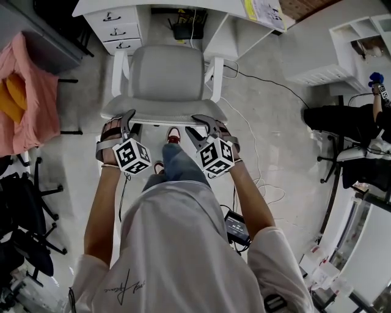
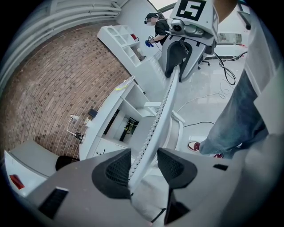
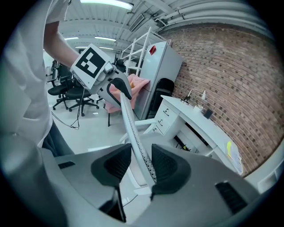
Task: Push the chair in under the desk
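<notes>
The person's white shirt (image 1: 174,244) fills the bottom of the head view, with both bare forearms reaching up the frame to the chair (image 1: 166,76). The chair sits in the upper middle. Its whole seat shows, facing the gap in the desk (image 1: 232,6) at the top edge, so it looks lined up but not yet pushed under.

The left gripper (image 1: 127,122) and the right gripper (image 1: 206,125) sit at the two ends of the backrest (image 1: 165,115). In each gripper view the jaws stand apart and straddle the thin rim of the backrest. One pad leans on the rim and there is a gap to the other, so neither gripper is clamped on.

Things that could go wrong:
- **Slipping off:** Since the rim is only cradled, a push that drifts sideways or rises could let it slide out of the jaws.
- **Tipping:** Pushing this high up could tip the chair instead of moving it. The base is hidden, so I cannot tell how freely it moves.
- **Uneven push:** If one hand leads, the chair could skew and an armrest (image 1: 217,73) could strike the desk or the drawer unit (image 1: 119,27) at upper left.
- **Cable:** The cable (image 1: 256,79) on the floor right of the chair could catch a leg.
- **Box under the desk:** The black box (image 1: 187,27) under the desk lies in the chair's path.
- **Foot:** The person's shoe (image 1: 174,134) is just behind the backrest and could trip on the base.
</notes>
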The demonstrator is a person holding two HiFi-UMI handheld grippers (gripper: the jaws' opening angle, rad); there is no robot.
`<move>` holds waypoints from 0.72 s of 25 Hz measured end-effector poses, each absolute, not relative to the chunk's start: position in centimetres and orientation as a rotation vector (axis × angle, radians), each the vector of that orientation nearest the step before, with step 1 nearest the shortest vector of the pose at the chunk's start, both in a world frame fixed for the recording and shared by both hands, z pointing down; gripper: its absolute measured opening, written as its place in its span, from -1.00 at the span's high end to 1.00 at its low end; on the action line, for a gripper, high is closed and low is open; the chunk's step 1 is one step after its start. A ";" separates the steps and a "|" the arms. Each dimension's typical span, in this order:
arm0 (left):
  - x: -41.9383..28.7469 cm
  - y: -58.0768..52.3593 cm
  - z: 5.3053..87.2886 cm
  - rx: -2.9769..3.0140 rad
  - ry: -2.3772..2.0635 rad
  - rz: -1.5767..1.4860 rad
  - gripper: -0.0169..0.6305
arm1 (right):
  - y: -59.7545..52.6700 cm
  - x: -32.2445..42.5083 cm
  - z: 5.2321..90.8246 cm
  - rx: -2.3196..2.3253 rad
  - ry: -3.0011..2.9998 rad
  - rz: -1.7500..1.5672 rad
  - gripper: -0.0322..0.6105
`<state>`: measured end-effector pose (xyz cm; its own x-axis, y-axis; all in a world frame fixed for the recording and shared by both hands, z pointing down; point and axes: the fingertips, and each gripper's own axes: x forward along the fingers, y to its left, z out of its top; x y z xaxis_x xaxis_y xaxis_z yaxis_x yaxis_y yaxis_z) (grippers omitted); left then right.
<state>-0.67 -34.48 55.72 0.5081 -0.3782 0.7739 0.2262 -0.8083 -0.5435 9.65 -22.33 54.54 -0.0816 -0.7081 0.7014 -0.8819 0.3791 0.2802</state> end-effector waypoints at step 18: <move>3.9 -38.1 55.8 -2.145 0.130 -1.277 0.38 | -25.7 13.9 54.6 1.409 -1.818 0.269 0.39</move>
